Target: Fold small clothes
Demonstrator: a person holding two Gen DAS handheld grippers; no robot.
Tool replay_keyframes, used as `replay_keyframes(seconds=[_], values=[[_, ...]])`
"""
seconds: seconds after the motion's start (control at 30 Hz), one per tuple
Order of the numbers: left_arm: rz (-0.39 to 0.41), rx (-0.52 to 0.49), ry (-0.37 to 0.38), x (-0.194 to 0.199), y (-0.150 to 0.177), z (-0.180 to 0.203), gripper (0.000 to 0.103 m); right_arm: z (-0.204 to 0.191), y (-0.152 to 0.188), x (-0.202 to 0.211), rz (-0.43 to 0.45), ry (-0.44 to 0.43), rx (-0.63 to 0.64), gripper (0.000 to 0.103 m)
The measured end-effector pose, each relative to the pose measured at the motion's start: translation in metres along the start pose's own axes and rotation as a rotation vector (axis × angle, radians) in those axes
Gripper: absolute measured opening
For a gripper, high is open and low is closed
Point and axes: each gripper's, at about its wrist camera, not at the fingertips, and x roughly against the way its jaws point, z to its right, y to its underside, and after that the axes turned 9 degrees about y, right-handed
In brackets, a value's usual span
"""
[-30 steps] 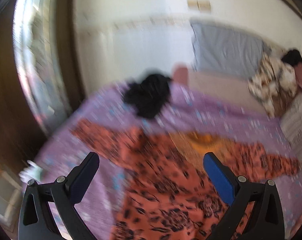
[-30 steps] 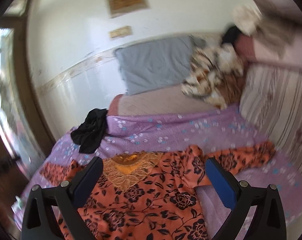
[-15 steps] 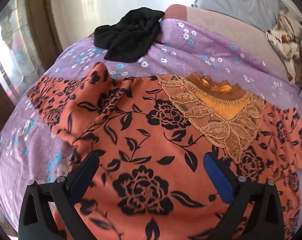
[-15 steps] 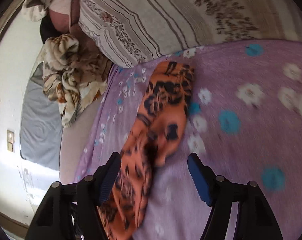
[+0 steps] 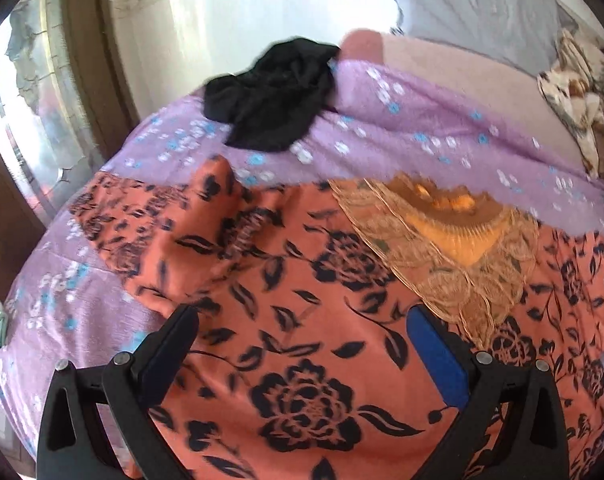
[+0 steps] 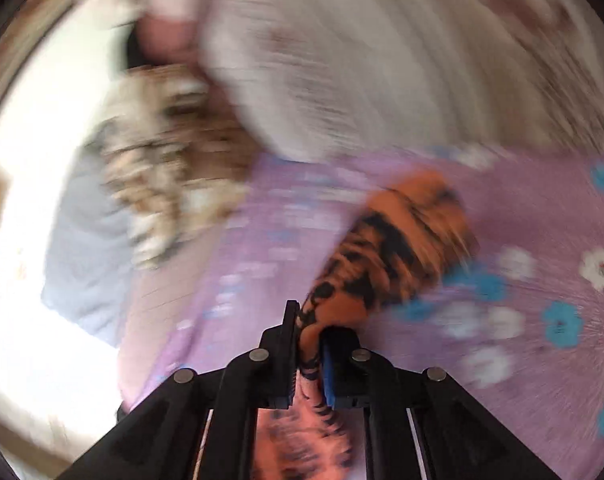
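The orange floral garment (image 5: 302, 320) lies spread on the purple bedspread (image 5: 402, 128); its sleeve (image 6: 398, 248) is clenched in the right claw (image 6: 308, 344). The left claw (image 5: 302, 344) hangs released over the garment's body. A black cloth (image 5: 273, 92) lies beyond it, a striped pillow (image 6: 382, 60) beyond the right.

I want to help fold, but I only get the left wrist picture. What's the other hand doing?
Observer: The right tongs are shut on a sleeve of the orange flowered dress.
Operator: Is that sleeve lying flat?
Observer: No, its free end sticks out past the tongs over the purple sheet.
Operator: What's behind it over there?
Observer: A big striped cushion, blurry in that view, sits just past the sheet.
Operator: Do my tongs hold anything?
Observer: No. The left tongs are open above the dress front.
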Motion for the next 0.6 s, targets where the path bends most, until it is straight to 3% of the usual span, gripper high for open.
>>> replay_keyframes(seconds=[0.1,0.17,0.27,0.4,0.47,0.5,0.53,0.6], values=[[0.024,0.055,-0.038,0.012,-0.005,-0.021,0.103,-0.065,0.026,0.033,0.007,-0.165,0.148,0.010],[0.027,0.093,-0.064,0.016,-0.007,-0.040,0.103,-0.114,0.057,0.048,-0.035,-0.279,0.247,0.010],[0.032,0.140,-0.151,0.021,-0.008,-0.072,0.103,-0.182,0.122,0.058,-0.162,-0.419,0.383,0.010],[0.012,0.252,-0.231,0.024,-0.009,-0.119,0.103,-0.246,0.224,0.051,-0.383,-0.499,0.503,0.016],[0.003,0.305,-0.261,0.024,-0.007,-0.140,0.103,-0.266,0.276,0.040,-0.524,-0.514,0.535,0.026],[0.004,0.325,-0.276,0.025,-0.006,-0.147,0.103,-0.272,0.300,0.036,-0.596,-0.519,0.545,0.050],[0.008,0.339,-0.293,0.027,-0.005,-0.154,0.103,-0.275,0.317,0.034,-0.655,-0.526,0.545,0.081],[0.016,0.353,-0.316,0.029,-0.006,-0.161,0.103,-0.274,0.340,0.038,-0.726,-0.587,0.516,0.085]])
